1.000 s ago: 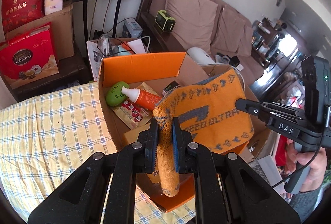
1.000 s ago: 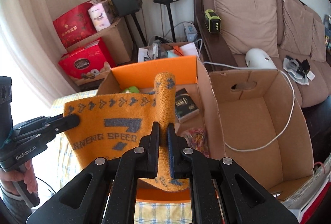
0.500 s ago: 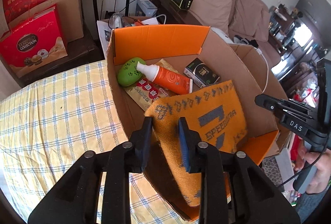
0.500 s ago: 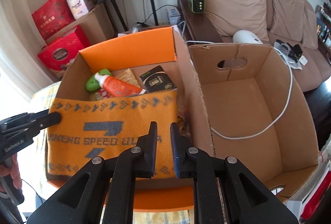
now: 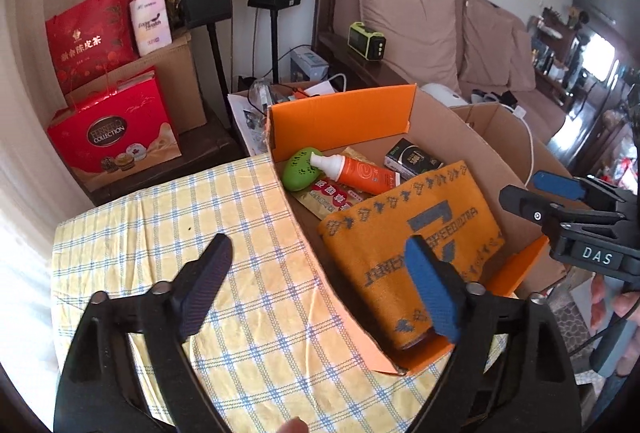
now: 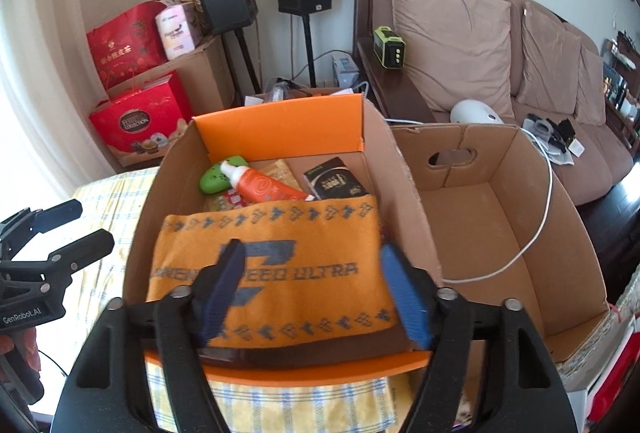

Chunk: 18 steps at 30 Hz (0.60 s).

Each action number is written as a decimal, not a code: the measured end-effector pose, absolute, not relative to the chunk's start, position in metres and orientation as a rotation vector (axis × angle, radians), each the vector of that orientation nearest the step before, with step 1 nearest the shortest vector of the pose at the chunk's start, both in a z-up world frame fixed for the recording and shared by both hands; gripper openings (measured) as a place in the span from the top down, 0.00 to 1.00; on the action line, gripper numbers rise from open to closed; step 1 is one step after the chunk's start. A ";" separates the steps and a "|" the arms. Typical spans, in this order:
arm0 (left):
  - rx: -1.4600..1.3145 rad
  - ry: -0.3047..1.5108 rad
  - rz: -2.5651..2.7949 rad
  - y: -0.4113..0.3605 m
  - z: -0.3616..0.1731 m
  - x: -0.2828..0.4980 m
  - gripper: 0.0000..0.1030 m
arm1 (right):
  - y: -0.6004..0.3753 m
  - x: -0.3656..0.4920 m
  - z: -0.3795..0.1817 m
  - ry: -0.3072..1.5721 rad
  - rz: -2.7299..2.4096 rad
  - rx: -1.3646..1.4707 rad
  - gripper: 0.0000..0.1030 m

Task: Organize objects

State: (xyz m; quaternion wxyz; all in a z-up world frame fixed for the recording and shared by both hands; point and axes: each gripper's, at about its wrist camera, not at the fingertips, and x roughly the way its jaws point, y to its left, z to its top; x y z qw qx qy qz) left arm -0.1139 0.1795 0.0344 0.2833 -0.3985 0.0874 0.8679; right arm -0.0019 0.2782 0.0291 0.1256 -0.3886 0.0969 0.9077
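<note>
1. Left gripper (image 5: 316,285) opening, jaws wide, nothing between the ribbed pads; hangs above the near-left wall of the box (image 5: 460,137), half over the checked cloth on the counter (image 5: 180,225).
2. Right gripper (image 6: 310,283) opening too, empty, directly above the towel (image 6: 280,257).
3. Towel released, lying flat in the near end of the box: soft knitted orange cloth with grey lettering, folded to a rectangle, long axis across the right gripper's view, just ahead and below. Right hand nearer it.
4. Farther in: smooth orange bottle (image 6: 264,187), rounded green case (image 6: 214,179), small black packet (image 6: 334,181), all beyond the towel.
5. Right of it, an empty brown carton (image 6: 500,225), stiff corrugated card.
</note>
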 end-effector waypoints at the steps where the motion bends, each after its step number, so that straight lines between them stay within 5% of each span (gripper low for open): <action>1: -1.051 0.216 2.342 0.173 0.035 -0.112 0.03 | 0.273 0.000 0.029 0.294 2.658 -1.123 0.23; 18: -1.040 0.090 2.528 0.082 0.016 -0.082 0.00 | 0.198 0.024 0.022 0.253 2.712 -1.019 0.01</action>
